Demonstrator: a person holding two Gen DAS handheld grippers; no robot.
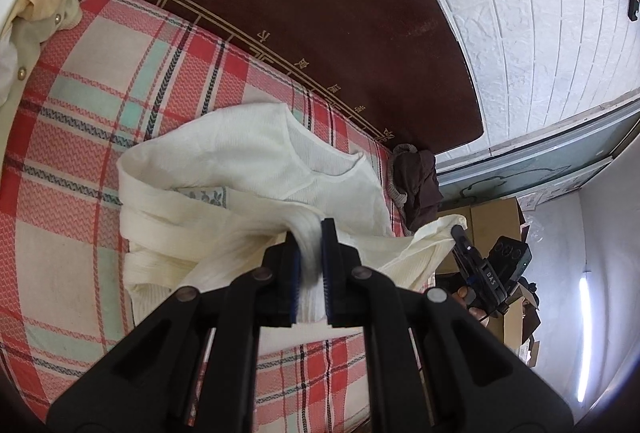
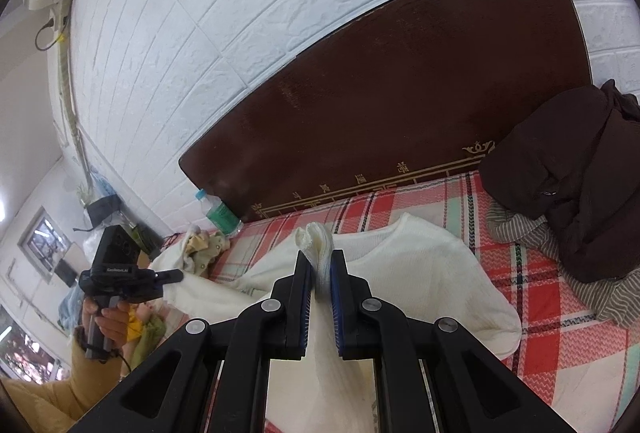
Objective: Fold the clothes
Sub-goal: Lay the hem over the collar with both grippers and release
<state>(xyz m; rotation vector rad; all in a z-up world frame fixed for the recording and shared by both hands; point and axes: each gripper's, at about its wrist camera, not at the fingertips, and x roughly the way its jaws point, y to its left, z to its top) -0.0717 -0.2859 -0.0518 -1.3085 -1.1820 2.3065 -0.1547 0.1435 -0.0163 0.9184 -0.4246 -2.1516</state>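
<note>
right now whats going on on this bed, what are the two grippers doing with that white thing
A person is folding a cream-white knit top on a red plaid bedsheet. The left gripper is shut on a bunched fold of the top, and the right gripper is shut on another bunch of it, so part of the fabric is lifted between them while the rest lies on the sheet. A dark brown garment pile sits by the dark wooden headboard.
</note>
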